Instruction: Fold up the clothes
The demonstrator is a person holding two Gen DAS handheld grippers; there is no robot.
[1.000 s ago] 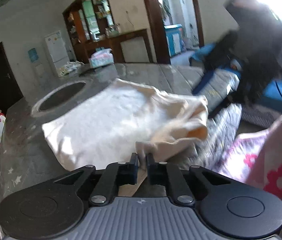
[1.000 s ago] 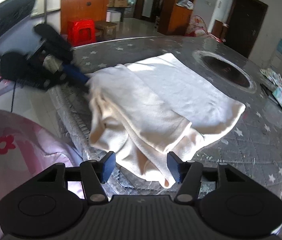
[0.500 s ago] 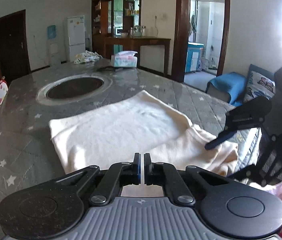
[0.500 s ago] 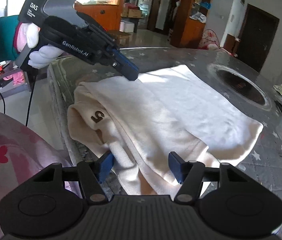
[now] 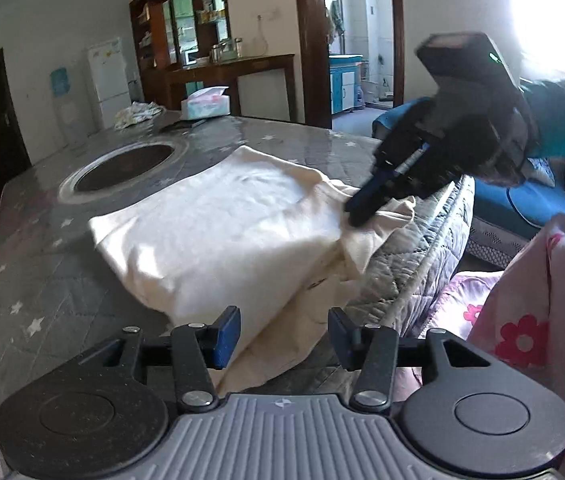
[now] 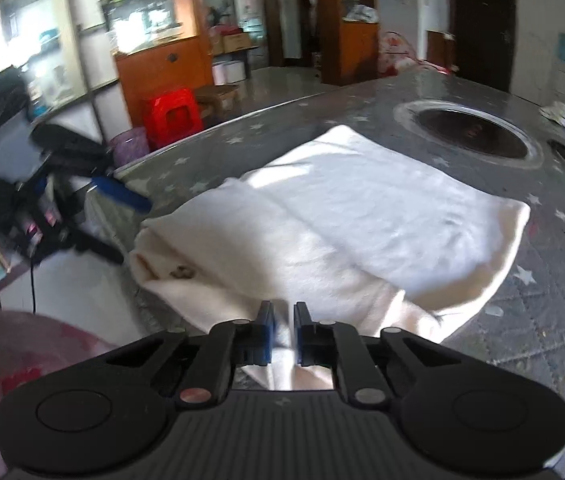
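Note:
A cream garment [image 5: 222, 232] lies partly folded on the grey quilted table [image 5: 42, 280], its near end hanging over the table edge. My left gripper [image 5: 283, 336] is open, and a hanging fold of the garment sits low between its blue pads without being pinched. My right gripper [image 6: 283, 338] is shut on a bunched fold of the cream garment [image 6: 362, 216] at the near edge. In the left wrist view the right gripper [image 5: 356, 216] presses into the garment's right end. The left gripper's blue finger [image 6: 122, 194] shows beside the garment's left corner.
A round dark inset [image 5: 122, 166] sits in the table beyond the garment. A tissue box [image 5: 205, 105] and crumpled cloth stand at the far end. A blue sofa [image 5: 522, 208] is to the right, a red stool [image 6: 172, 114] on the floor. Pink floral clothing [image 5: 522, 320] is close by.
My left gripper, shut half a second ago, has opened and let its fold go. My right gripper, open before, has shut on the garment's near edge.

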